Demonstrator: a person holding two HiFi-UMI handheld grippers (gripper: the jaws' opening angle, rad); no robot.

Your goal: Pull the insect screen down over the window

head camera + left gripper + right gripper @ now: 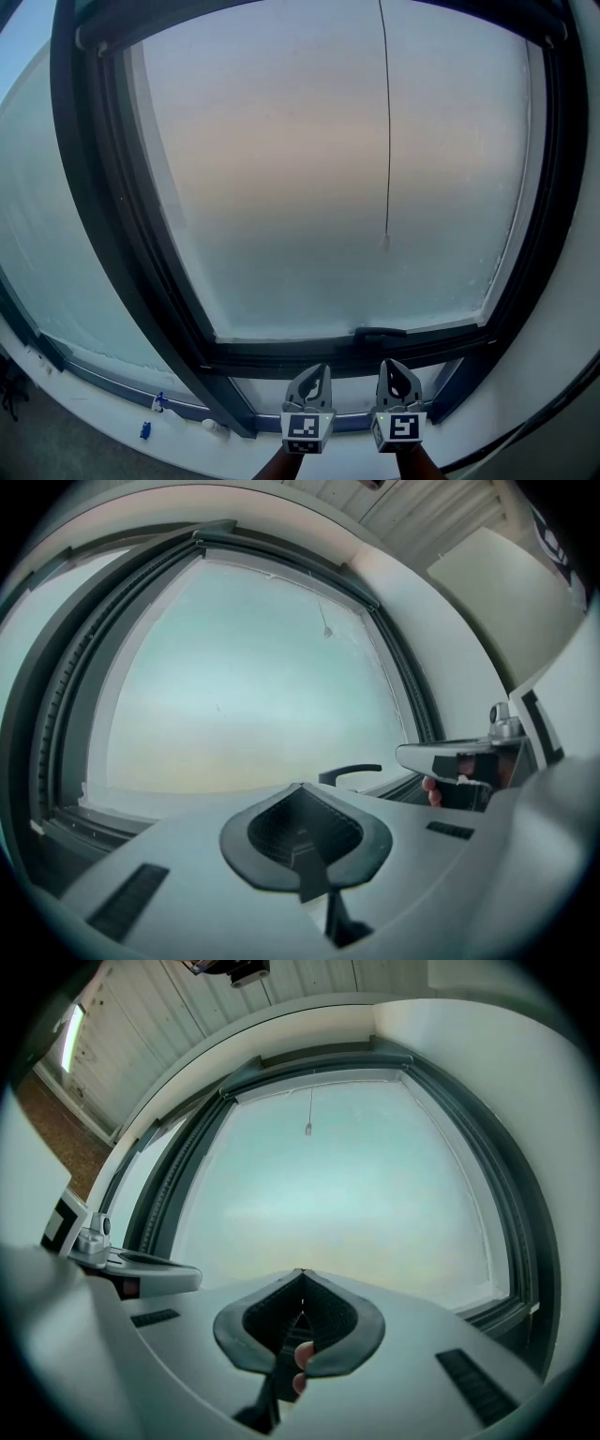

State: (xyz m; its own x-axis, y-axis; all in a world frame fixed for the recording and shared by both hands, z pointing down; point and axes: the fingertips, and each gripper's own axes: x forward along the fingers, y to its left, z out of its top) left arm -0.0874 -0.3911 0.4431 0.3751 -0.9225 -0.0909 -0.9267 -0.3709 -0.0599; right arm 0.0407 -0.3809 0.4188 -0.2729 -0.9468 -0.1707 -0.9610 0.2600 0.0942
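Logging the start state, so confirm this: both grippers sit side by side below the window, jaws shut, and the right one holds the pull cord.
The right gripper holds nothing: the head view shows the pull cord hanging free before the window, clear of both. Otherwise correct: it and the left gripper sit side by side below, jaws shut.

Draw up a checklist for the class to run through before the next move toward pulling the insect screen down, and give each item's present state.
1. Pull cord hangs free in front of the pane, end tab in sight: ok.
2. Left gripper open to take the tab: not ok, jaws together, empty.
3. Right gripper open to take the tab: not ok, jaws together, empty.
4. Grippers up at the tab: not ok, both sit low by the bottom frame, well below it.
5. Window handle latched: cannot tell.
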